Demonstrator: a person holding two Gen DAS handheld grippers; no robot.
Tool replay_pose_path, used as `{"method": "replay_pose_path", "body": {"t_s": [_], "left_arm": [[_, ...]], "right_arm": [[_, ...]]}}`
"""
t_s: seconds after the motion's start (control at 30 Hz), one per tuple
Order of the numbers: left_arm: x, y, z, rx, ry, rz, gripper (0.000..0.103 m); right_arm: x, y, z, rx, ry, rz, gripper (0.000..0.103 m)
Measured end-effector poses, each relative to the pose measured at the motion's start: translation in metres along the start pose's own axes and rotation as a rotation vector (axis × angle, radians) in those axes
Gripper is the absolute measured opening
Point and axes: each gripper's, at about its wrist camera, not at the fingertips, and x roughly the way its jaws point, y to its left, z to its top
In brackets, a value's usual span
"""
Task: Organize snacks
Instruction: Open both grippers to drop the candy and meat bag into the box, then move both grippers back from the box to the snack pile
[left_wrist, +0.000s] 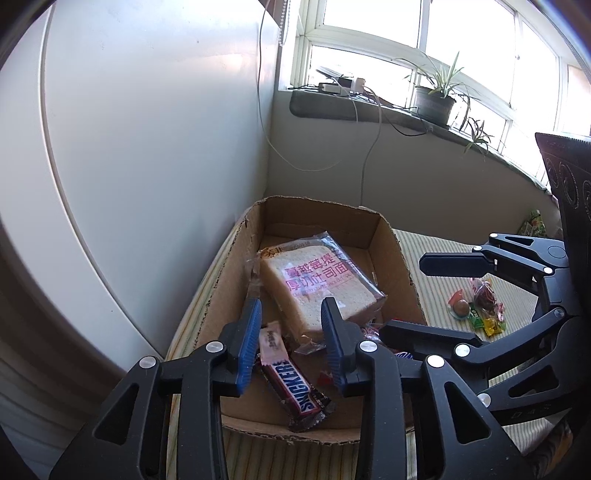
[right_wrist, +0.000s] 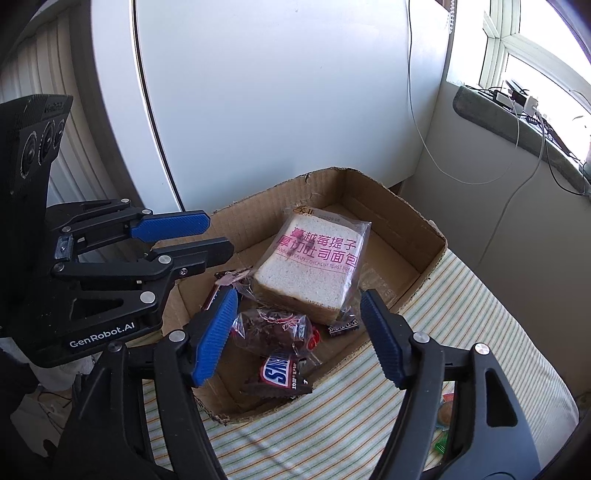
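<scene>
A shallow cardboard box (left_wrist: 321, 203) (right_wrist: 406, 206) sits on a striped cloth. Inside lie a wrapped slice of toast bread (left_wrist: 317, 284) (right_wrist: 310, 266), a Snickers bar (left_wrist: 295, 387) (right_wrist: 279, 371), a dark red clear packet (right_wrist: 269, 328) and a small dark candy (right_wrist: 343, 326). My left gripper (left_wrist: 291, 314) (right_wrist: 218, 234) hovers open over the box's near left part, with the Snickers bar lying loose below its jaws. My right gripper (right_wrist: 299, 299) (left_wrist: 406, 295) stands wide open above the dark red packet, pads off it.
Several loose candies (left_wrist: 476, 306) lie on the striped cloth (right_wrist: 461, 295) right of the box, and a green packet (left_wrist: 533, 223) farther back. A white curved panel (left_wrist: 147, 147) rises left of the box. A windowsill with a potted plant (left_wrist: 434, 103) and cables is behind.
</scene>
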Motion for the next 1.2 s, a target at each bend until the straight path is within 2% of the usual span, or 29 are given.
{"method": "replay_pose_path", "body": {"t_s": [0.07, 0.2, 0.47, 0.67, 1.2], "left_arm": [[-0.001, 0.0, 0.0, -0.003, -0.005, 0.013, 0.054], [-0.003, -0.001, 0.002, -0.008, -0.012, 0.019, 0.063], [-0.009, -0.007, 0.004, -0.008, -0.023, 0.023, 0.064], [-0.013, -0.021, 0.006, 0.006, -0.035, 0.012, 0.069], [-0.008, -0.086, 0.007, 0.058, -0.027, -0.083, 0.07]], "right_arm": [[-0.002, 0.0, -0.001, -0.002, -0.003, -0.007, 0.078], [-0.006, -0.004, -0.003, 0.004, -0.008, -0.016, 0.085], [-0.02, -0.016, -0.013, 0.021, -0.012, -0.04, 0.085], [-0.036, -0.033, -0.025, 0.068, -0.026, -0.079, 0.085], [-0.09, -0.101, -0.079, 0.268, -0.066, -0.257, 0.086]]}}
